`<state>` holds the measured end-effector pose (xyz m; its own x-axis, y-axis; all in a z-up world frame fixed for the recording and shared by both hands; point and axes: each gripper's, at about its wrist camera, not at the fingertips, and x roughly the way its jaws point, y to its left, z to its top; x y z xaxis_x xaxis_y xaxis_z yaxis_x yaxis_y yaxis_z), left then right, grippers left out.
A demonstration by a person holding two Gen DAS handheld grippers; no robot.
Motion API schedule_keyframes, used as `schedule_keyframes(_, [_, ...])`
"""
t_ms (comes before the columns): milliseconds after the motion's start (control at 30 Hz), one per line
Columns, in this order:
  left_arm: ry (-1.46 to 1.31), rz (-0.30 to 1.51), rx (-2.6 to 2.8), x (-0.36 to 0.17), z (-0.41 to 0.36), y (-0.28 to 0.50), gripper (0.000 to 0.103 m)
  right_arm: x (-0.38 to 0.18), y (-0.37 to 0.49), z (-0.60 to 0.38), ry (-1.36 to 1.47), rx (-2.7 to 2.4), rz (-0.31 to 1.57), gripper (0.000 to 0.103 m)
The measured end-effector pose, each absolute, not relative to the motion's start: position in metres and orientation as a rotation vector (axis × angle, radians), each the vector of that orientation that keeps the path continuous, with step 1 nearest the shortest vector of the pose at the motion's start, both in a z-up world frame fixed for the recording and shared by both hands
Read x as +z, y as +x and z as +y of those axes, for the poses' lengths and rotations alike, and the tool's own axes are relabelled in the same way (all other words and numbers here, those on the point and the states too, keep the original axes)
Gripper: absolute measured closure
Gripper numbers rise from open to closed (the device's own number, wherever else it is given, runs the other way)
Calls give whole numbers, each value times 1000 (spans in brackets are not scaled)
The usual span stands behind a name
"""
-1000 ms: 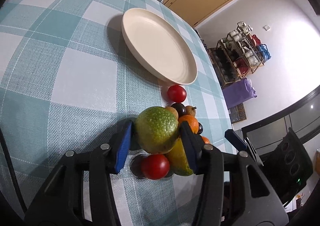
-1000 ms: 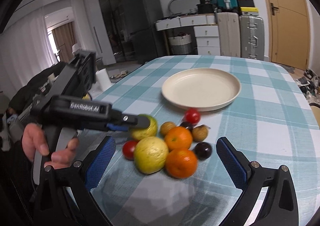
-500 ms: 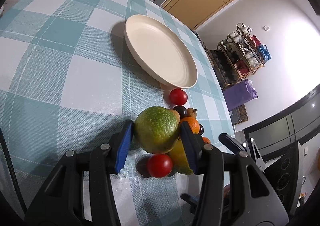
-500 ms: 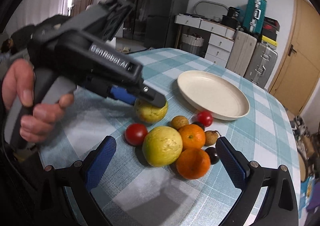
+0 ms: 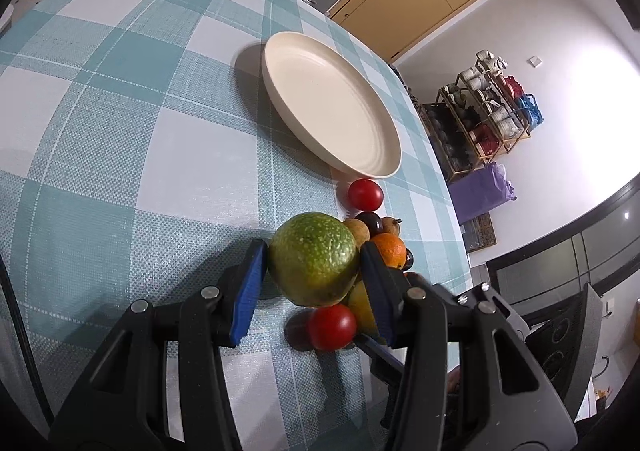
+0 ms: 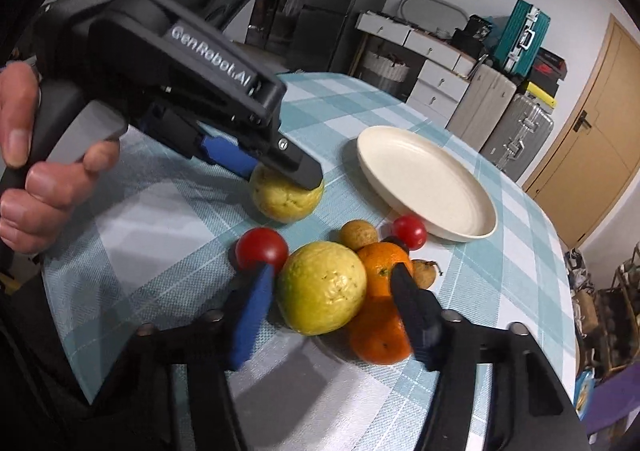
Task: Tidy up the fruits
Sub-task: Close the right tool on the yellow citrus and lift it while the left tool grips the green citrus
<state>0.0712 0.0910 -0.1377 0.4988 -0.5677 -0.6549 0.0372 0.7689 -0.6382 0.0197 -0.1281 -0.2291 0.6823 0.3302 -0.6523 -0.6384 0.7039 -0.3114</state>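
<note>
My left gripper [image 5: 313,249] is shut on a green-yellow round fruit [image 5: 314,257], held just above the checked tablecloth. In the right wrist view, that same left gripper [image 6: 282,173] and fruit [image 6: 286,199] sit left of the pile. My right gripper [image 6: 332,271] is closing around a big yellow fruit [image 6: 322,287] at the front of the pile. The left pad is close to the fruit, but a gap shows at the right finger. Two oranges [image 6: 384,267], red tomatoes [image 6: 262,249] and small brown fruits [image 6: 359,234] lie around it. The cream plate [image 6: 424,179] [image 5: 332,115] is bare.
A person's hand [image 6: 36,179] grips the left tool's handle. The table edge curves off at the right [image 6: 560,291]. Suitcases [image 6: 516,131], drawers and a wooden door stand beyond the table. A shelf of cups [image 5: 492,99] stands against the far wall.
My right gripper has come closer and lower to the pile and has rolled. Its jaws have narrowed from wide open to either side of the yellow fruit. The left gripper has held still.
</note>
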Motion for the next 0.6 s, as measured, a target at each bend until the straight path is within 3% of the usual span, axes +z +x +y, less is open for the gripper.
schedule_keyframes(67, [-607,991,-397,-138,91,71,58,-230,18,-127,-570,591,606,53])
schedule_keyframes(367, [-608,989,-395,-138,90,72,58,-226,17,-132,-517,621,608,54])
schedule_keyframes(600, [-599,978,-396,-133,90,72,58,-206,24,-155,-318,675,603,54])
